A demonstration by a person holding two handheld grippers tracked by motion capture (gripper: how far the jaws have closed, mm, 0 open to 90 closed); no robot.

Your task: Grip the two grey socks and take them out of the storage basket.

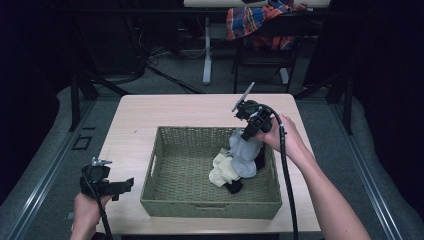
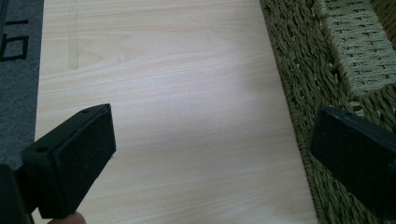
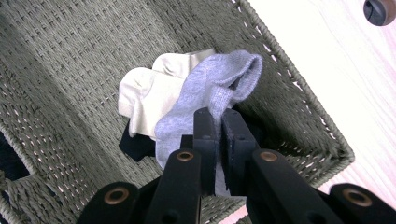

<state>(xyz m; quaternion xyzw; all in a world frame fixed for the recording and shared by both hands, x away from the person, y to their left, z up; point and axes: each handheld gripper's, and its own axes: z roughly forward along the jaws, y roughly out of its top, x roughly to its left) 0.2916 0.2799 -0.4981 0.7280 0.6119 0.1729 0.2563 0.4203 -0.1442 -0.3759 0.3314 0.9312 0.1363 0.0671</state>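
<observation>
1. No brand, label or readable writing is visible on any item.
2. A grey sock (image 3: 210, 88), soft knit with a ribbed cuff, hangs over the right end of a green woven basket (image 1: 165, 192) on the pale wood counter (image 1: 135, 117). Just beside it lie a cream sock (image 3: 149, 95) and a dark garment (image 3: 135, 145).
3. The right hand-held gripper (image 3: 218, 140) is pinched tight on the grey sock, raised above the basket's right wall.
4. The left hand-held gripper (image 2: 210, 154) is spread wide and holds nothing, low over the counter beside the basket's left wall.
</observation>
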